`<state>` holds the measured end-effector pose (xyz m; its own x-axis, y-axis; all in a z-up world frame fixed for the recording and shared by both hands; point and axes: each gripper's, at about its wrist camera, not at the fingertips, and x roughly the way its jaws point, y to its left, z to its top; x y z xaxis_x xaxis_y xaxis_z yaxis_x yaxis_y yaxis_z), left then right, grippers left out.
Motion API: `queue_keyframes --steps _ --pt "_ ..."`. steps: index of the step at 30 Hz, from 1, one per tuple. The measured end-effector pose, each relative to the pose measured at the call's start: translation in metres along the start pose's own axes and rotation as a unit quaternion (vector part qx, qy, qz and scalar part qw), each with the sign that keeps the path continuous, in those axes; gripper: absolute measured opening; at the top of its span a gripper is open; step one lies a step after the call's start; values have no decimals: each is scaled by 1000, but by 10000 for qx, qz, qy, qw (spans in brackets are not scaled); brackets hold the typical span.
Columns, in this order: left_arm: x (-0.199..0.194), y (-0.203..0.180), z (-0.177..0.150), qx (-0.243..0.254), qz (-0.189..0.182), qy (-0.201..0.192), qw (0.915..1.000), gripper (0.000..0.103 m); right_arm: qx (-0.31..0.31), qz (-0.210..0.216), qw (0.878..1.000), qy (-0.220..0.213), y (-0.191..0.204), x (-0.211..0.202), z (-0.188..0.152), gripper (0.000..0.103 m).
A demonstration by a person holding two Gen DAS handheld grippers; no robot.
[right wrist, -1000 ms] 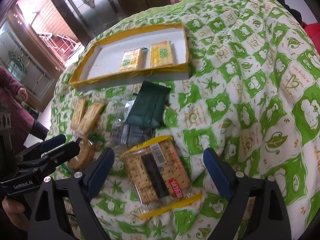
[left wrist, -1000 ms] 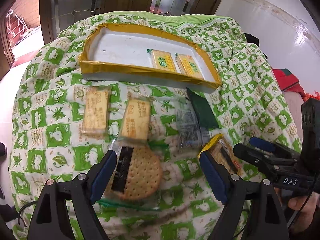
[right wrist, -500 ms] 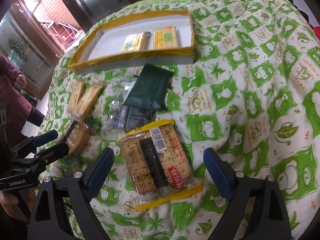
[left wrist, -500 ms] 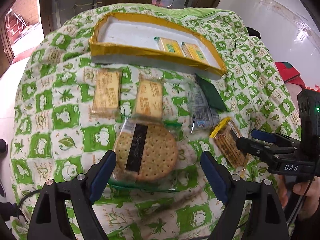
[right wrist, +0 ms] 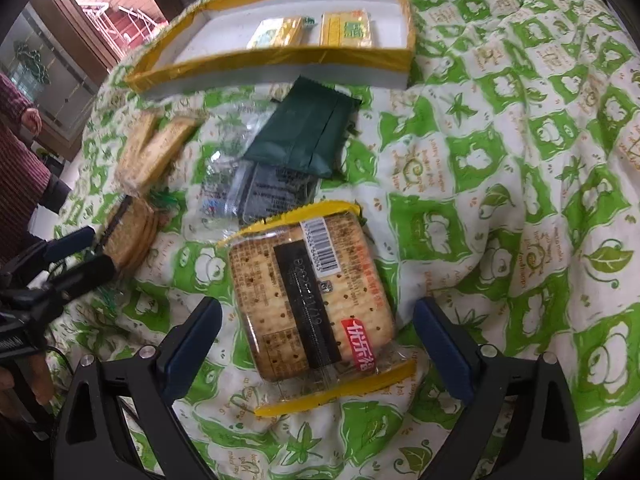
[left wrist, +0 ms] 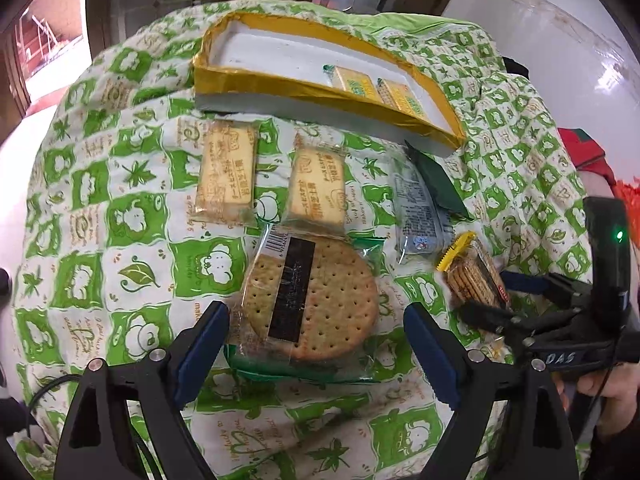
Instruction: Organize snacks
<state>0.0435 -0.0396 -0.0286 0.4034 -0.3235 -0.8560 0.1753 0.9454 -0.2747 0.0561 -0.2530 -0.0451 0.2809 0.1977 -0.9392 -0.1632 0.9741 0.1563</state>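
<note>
Only two yellow snack packs (left wrist: 356, 80) lie in the yellow tray (left wrist: 304, 88) at 12 o'clock, while both hand-held grippers, left (left wrist: 316, 332) around the round cracker pack (left wrist: 312, 296) and right (right wrist: 318, 330) around the square cracker pack (right wrist: 312, 296), gape wide, holding nothing, four more packs waiting on the green cloth (left wrist: 132, 216).

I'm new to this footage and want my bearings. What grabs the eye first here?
The round cracker pack sits between the open left hand-held gripper fingers, and the square cracker pack between those of the open right hand-held gripper. Behind them on the green patterned cloth, a yellow-rimmed tray holds two yellow snack packets at its right end.
</note>
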Motion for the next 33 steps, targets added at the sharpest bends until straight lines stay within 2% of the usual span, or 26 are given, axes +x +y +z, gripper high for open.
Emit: queue_keyframes --steps 4,9,11,12,13,16,20,26,33 --pt "10 -5 2 176 176 78 9997 92 -69 -41 9999 153 3 13 3 97" --pt "24 -9 3 506 393 132 9979 92 -75 -42 9999 148 5 20 7 97" --pt "30 -14 2 779 589 130 9951 81 -119 -73 9998 152 6 21 7 94" --pt "32 -16 1 868 619 131 9942 80 -144 -108 9997 135 6 23 7 86" --pt "32 -16 1 877 608 115 9942 80 -162 -160 9997 95 5 23 7 79" --pt "27 -16 2 800 482 68 9956 79 -78 -77 9999 5 7 19 8 74" --pt "16 -20 -2 691 243 -23 9973 79 -23 112 9999 -103 8 8 7 73" --pt "12 -26 -5 649 198 -51 9977 79 -139 125 9992 -363 18 -6 3 73" --pt "9 -26 -1 433 92 -129 9989 79 108 219 9983 -527 -3 -16 3 73"
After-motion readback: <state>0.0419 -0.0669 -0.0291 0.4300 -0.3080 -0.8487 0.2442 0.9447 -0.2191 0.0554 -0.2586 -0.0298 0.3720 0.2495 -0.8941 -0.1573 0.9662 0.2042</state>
